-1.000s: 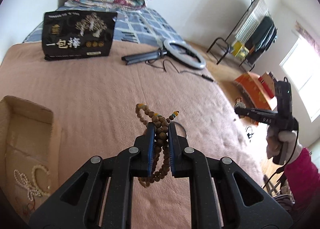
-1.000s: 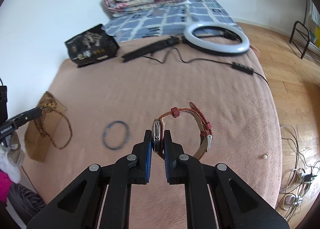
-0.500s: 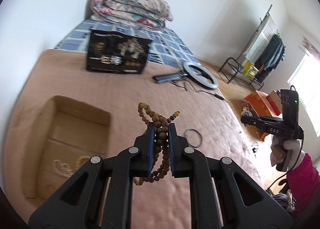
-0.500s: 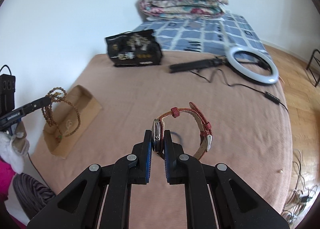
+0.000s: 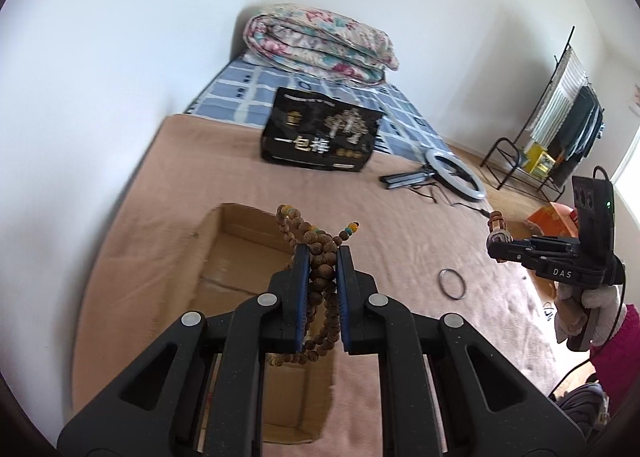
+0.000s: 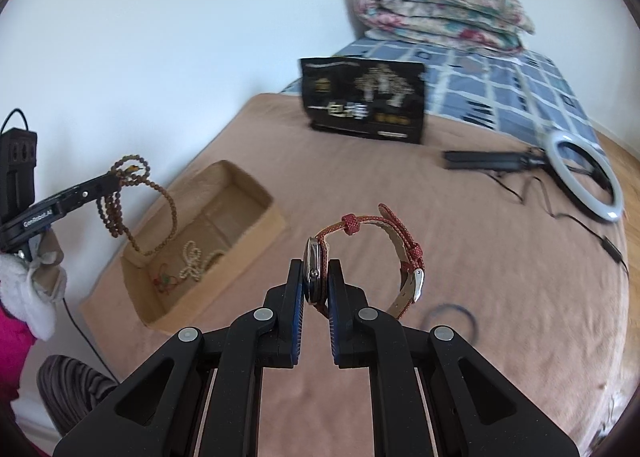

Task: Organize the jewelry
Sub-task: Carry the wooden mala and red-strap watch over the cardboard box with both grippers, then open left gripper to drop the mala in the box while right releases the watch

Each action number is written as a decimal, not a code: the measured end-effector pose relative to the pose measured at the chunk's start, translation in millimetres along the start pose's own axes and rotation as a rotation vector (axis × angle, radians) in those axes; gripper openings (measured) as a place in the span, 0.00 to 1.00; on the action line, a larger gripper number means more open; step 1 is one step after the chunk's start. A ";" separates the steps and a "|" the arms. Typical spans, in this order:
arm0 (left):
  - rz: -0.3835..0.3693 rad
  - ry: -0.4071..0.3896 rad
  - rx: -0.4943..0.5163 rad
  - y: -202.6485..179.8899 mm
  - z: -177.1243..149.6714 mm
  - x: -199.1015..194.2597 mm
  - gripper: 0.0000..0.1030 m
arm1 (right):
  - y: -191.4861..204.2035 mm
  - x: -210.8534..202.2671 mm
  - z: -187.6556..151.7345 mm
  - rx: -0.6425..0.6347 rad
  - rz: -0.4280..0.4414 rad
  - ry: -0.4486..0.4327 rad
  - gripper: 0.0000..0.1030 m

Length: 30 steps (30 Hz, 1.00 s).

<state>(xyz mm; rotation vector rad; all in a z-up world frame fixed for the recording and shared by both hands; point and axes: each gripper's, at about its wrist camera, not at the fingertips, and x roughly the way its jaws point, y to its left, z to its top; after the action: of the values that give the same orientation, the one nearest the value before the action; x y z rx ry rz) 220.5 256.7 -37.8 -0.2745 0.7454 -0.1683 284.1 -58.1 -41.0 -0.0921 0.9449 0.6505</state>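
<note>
My left gripper [image 5: 319, 255] is shut on a brown wooden bead necklace [image 5: 316, 257] and holds it above the open cardboard box [image 5: 234, 217]; it also shows in the right wrist view [image 6: 112, 181] with the beads [image 6: 132, 213] hanging over the box [image 6: 256, 225]. My right gripper [image 6: 316, 271] is shut on a watch with a red woven strap [image 6: 384, 229], held above the brown blanket right of the box. Pearl and red jewelry [image 6: 192, 267] lies in the box. A dark bangle [image 6: 450, 317] lies on the blanket.
A black printed bag [image 6: 364, 101] stands at the back. A ring light with tripod and cable [image 6: 584, 173] lies at the right. A folded floral quilt [image 6: 440, 9] sits on the blue checked sheet. A wall runs along the left of the bed.
Both grippers have swung left toward the cardboard box. The bead necklace now hangs over the box. The watch has come closer to the box, still gripped.
</note>
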 end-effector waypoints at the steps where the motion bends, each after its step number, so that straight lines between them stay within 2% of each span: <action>1: 0.005 -0.001 0.001 3.0 -0.3 -0.5 0.11 | 5.5 3.0 2.1 -0.007 0.006 0.001 0.09; 16: 0.060 -0.009 -0.046 47.0 -10.1 20.4 0.11 | 74.1 72.0 33.6 -0.087 0.108 0.040 0.09; 30: 0.085 0.027 -0.067 60.1 -19.8 41.9 0.11 | 104.3 128.2 38.2 -0.126 0.115 0.109 0.09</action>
<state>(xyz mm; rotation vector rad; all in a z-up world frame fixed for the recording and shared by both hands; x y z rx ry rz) 240.5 299.8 -97.0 -0.3039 0.7890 -0.0667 306.7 100.5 -96.6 -0.1875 1.0188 0.8183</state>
